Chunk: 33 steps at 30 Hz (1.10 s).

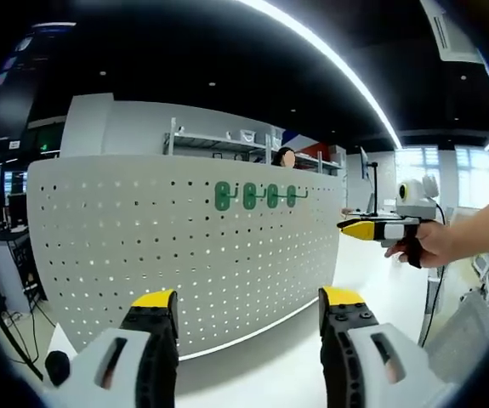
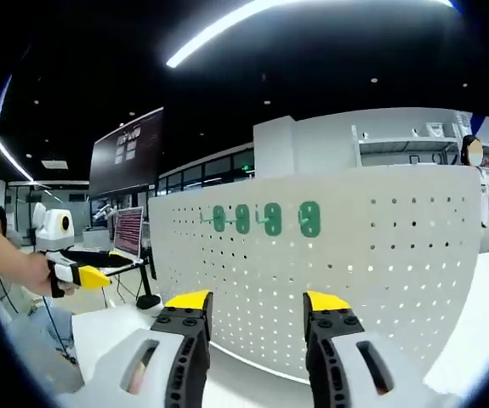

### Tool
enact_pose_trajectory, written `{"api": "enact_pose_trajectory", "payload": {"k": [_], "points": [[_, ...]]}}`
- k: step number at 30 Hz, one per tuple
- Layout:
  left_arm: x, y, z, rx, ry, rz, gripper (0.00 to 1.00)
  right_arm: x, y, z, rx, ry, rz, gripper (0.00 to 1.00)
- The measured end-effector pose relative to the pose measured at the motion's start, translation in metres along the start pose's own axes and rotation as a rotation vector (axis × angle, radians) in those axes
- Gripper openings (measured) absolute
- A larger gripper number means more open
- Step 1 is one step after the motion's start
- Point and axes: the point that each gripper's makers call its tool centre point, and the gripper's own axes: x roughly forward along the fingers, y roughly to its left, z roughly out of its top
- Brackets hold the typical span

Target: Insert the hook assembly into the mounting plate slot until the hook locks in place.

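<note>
While both jaws stand spread apart with nothing between them, the left hand-held gripper [image 1: 248, 308] faces the white pegboard [image 1: 142, 246] standing upright on the white surface [image 1: 372, 280]. Four green hooks [image 1: 256, 195] sit in a row near its top edge. Equally released and holding nothing, the right hand-held gripper [image 2: 254, 313] points at the same board, well apart from it

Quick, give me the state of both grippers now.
Left gripper: open, jaws apart, holding nothing.
Right gripper: open, jaws apart, holding nothing.
</note>
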Motion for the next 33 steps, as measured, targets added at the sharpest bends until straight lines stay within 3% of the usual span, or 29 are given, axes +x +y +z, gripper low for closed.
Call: {"api": "enact_pose_trajectory", "payload": {"k": [14,22,33], "points": [[-0.002,-0.002,0.0,0.006,-0.007,-0.001,0.72,-0.019,0.006,-0.004,0.003,0.0,0.003,0.43],[-0.018,0.001,-0.001,-0.003,-0.036,-0.004,0.76,-0.038,0.011,-0.014,-0.007,0.009,0.014,0.44],[-0.036,0.005,-0.009,0.007,-0.028,0.017,0.81,-0.062,0.018,-0.027,0.014,0.022,-0.002,0.47]]}}
